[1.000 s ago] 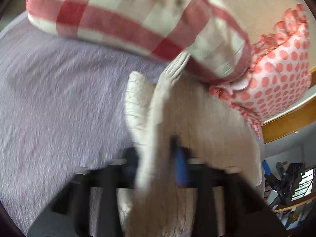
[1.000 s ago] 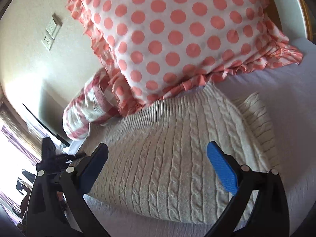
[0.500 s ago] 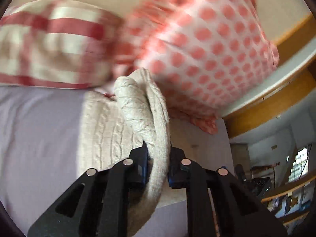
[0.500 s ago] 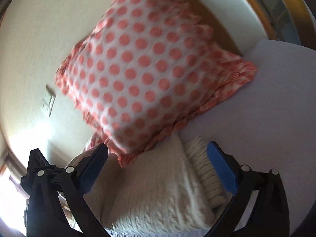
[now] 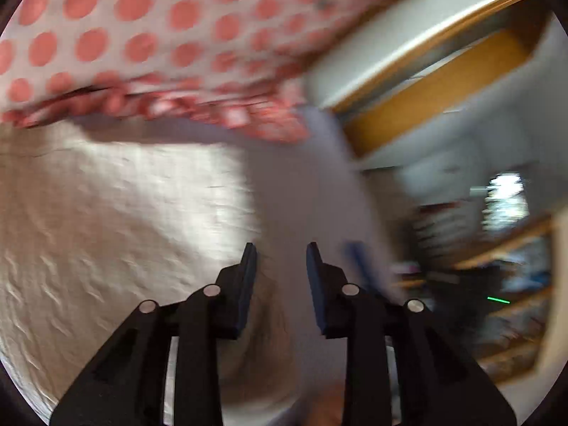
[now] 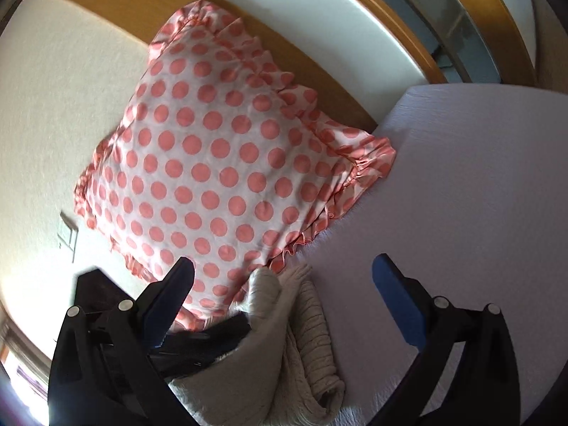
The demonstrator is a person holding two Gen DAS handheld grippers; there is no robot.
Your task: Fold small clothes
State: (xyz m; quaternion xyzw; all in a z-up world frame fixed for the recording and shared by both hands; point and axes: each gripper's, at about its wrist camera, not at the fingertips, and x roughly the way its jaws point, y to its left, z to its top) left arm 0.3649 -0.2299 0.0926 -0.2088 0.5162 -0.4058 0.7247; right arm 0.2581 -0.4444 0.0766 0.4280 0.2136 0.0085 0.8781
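Both tongs are standing with jaws apart. In the left wrist view the left gripper (image 5: 278, 248) is showing a narrow gap with nothing in it, hovering over the sweater's (image 5: 117, 220) edge and the lilac sheet (image 5: 301, 184). That view is smeared by motion blur, so the sweater's cream cable knit is reading only as faint ripples, and the shelves at right are hard to make out. The right gripper (image 6: 282, 266) is gaping wide, blue pads bare, pointing at the dotted pillow (image 6: 213, 163), a white cushion with coral spots and a ruffled rim. Below it the sweater (image 6: 301, 337) is lying bunched in thick ribbed folds on the sheet (image 6: 461, 184), its top touching the pillow's frill. A black shape beside it is probably the left gripper (image 6: 213, 340), partly hidden by knit.
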